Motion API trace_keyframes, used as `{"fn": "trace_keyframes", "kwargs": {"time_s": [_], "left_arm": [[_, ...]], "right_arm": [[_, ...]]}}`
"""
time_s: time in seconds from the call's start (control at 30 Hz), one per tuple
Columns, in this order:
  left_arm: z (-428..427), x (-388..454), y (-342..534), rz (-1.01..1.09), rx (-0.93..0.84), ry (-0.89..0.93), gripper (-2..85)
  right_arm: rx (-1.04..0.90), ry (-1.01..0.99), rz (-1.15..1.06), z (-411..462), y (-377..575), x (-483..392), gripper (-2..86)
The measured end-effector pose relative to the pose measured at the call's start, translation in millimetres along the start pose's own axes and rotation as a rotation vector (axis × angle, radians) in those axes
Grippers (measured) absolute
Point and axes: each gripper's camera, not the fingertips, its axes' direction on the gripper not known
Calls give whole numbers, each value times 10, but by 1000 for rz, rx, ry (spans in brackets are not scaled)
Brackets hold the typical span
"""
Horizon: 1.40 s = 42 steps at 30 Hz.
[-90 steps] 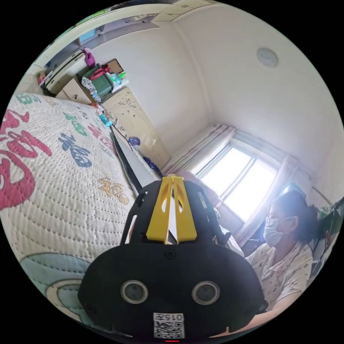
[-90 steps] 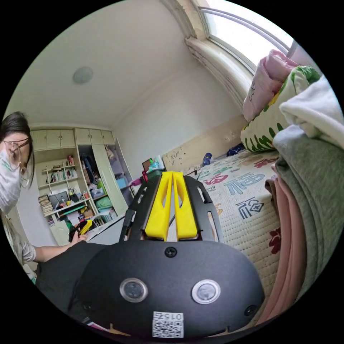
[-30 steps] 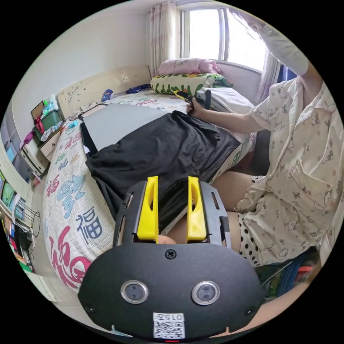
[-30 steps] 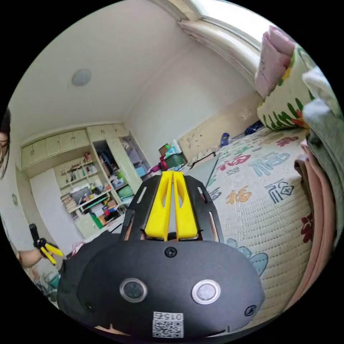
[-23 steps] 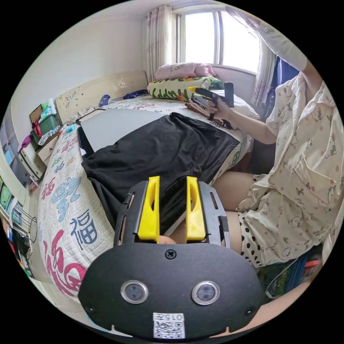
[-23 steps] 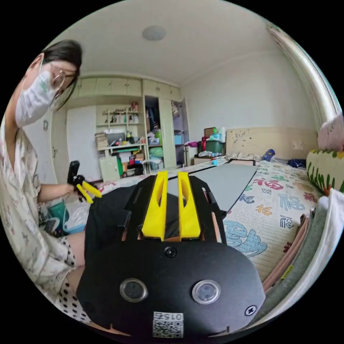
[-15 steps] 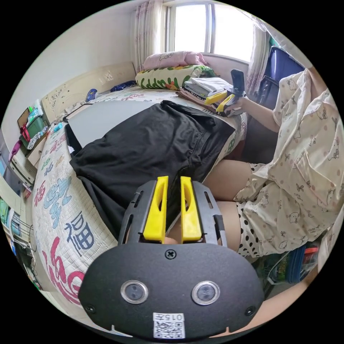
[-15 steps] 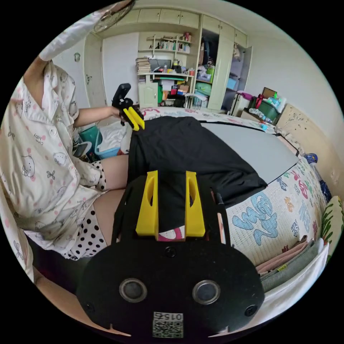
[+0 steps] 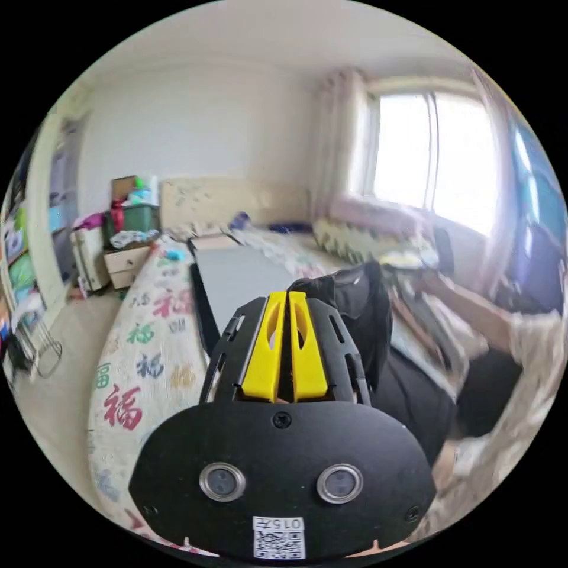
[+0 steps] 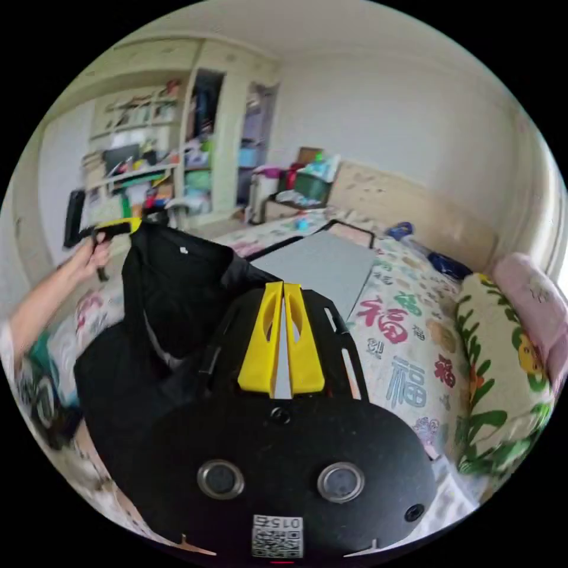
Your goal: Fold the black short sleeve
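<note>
The black short-sleeve shirt [image 10: 171,307] hangs in the air over the bed's near edge. Its top edge stretches between my two grippers. In the right gripper view a hand holds my left gripper [image 10: 131,226] at the left, shut on one upper corner of the shirt. My right gripper [image 10: 283,287] has its jaws together where that edge meets their tips. In the blurred left gripper view my left gripper [image 9: 288,294] is shut, and the black shirt [image 9: 367,313] bunches at its tips and drops to the right.
A grey mat [image 10: 319,260] lies on the quilted bed [image 10: 402,355], also blurred as the mat [image 9: 242,278]. A leaf-print pillow [image 10: 503,378] and pink bedding [image 10: 532,296] sit at the right. Shelves and a wardrobe [image 10: 136,165] stand behind. The window [image 9: 432,160] is at the back right.
Both grippers went from open to shut at the shirt's near edge and rose. The shirt, lying flat on the bed before, now hangs lifted between them. Both cameras swung upward.
</note>
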Motion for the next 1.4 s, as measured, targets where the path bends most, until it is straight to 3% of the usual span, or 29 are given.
{"fn": "trace_keyframes", "kwargs": {"time_s": [0.07,0.13,0.3,0.47,0.53,0.6,0.7,0.77,0.83,0.97,1.07,1.4], "left_arm": [[-33,-83,-581,-237,234,-70,24],[-137,89,-760,-276,306,-42,34],[-319,773,-492,-202,117,-14,29],[-269,1069,131,-427,-43,38,46],[-331,1121,130,-454,-132,61,73],[-546,1161,85,-454,-188,48,87],[-1185,1166,21,-508,-143,-66,91],[-1636,1219,-44,-546,-119,-170,94],[-1817,1288,-84,-568,-134,-218,100],[-1801,1533,-119,-606,-257,-239,112],[-1737,1750,-171,-632,-264,-236,110],[-1601,2539,-648,-643,-249,-164,2]], "right_arm": [[0,17,239,178,-227,4,-3],[-22,-24,121,198,-158,-300,-3],[-130,114,-384,290,1107,-1427,-7],[-290,543,-781,856,2610,-2159,-10],[-315,607,-817,857,2803,-2072,-10],[-313,560,-697,635,2785,-1789,-9],[-294,262,-366,-19,2673,-1033,-7],[-215,-234,-56,-573,2772,-229,2],[-197,-427,178,-753,3004,336,27],[-297,-251,402,-925,3659,927,115],[-390,-272,477,-912,4028,1164,129],[-418,-306,461,-939,4559,1728,30]]}}
